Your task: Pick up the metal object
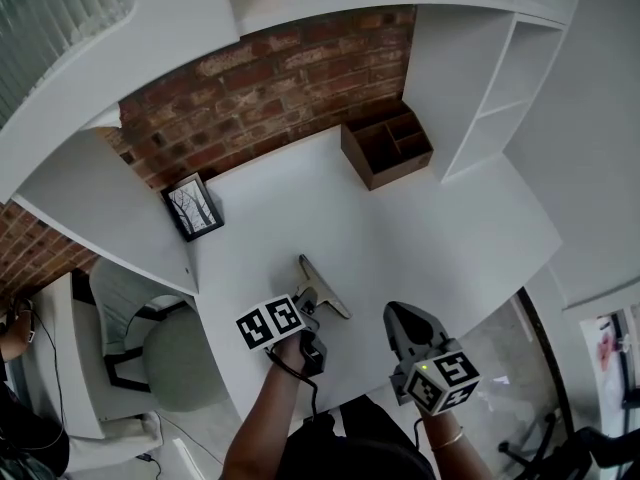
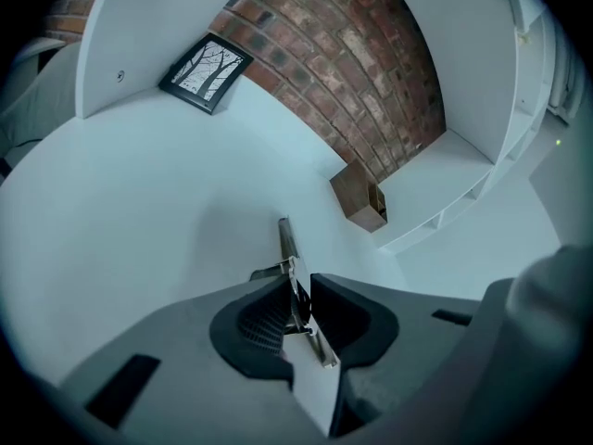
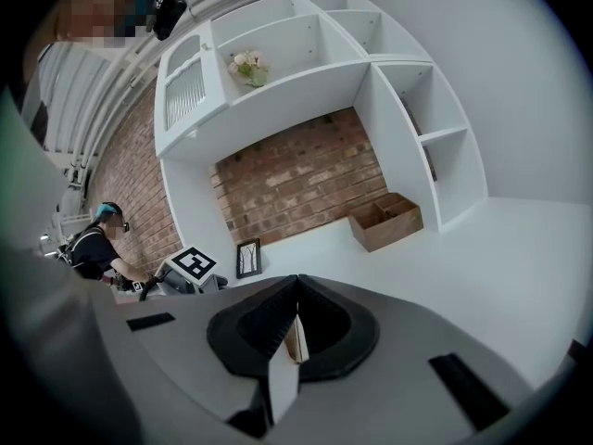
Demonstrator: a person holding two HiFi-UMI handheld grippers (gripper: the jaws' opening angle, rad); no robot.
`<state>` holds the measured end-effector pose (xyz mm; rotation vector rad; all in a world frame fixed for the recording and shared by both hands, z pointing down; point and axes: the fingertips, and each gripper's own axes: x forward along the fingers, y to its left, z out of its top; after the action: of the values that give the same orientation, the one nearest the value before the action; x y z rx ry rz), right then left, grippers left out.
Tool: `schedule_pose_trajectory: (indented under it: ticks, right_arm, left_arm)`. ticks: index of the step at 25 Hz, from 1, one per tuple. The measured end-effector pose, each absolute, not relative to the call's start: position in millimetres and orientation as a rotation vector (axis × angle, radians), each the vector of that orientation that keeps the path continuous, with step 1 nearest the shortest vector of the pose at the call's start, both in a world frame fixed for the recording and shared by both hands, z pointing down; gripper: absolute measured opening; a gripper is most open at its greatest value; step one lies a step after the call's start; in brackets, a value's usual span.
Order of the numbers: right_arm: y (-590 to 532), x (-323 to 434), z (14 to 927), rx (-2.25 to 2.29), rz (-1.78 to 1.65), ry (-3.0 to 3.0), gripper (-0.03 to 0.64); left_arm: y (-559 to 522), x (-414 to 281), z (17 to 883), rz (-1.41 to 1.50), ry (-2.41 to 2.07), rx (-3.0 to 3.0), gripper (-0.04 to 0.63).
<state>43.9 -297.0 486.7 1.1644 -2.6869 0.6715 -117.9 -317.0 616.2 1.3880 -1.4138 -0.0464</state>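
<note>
The metal object (image 1: 322, 286), a slim angled bracket, lies on the white table (image 1: 420, 238) near its front edge. My left gripper (image 1: 311, 301) sits at its near end. In the left gripper view the bracket (image 2: 288, 241) runs away from me between the jaws. My left gripper (image 2: 298, 287) has both dark pads close against the bracket's near part. My right gripper (image 1: 401, 314) hovers to the right of the bracket, apart from it. Seen in its own view, the right gripper (image 3: 296, 282) has its tips together with nothing between them.
A brown wooden organiser (image 1: 388, 148) stands at the back against the brick wall (image 1: 280, 78). A framed picture (image 1: 193, 206) leans at the back left. White shelving (image 1: 500, 78) rises on the right. A chair (image 1: 150, 338) stands left of the table. A person (image 3: 93, 248) sits far left.
</note>
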Motion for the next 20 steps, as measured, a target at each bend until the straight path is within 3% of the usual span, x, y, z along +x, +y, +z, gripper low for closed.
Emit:
schedule_pose_trajectory:
  ticks: [8, 20]
  right_arm:
    - [-300.1, 40.3, 485.2, 1.158, 0.685, -2.692, 0.005]
    - [-292.8, 43.3, 474.3, 1.220, 0.655, -2.692, 0.005]
  left_arm:
    - [-320.7, -114.3, 609.2, -0.135, -1.350, 1.373, 0.013]
    - [-326.3, -106.4, 571.9, -0.091, -1.348, 1.548, 0.011]
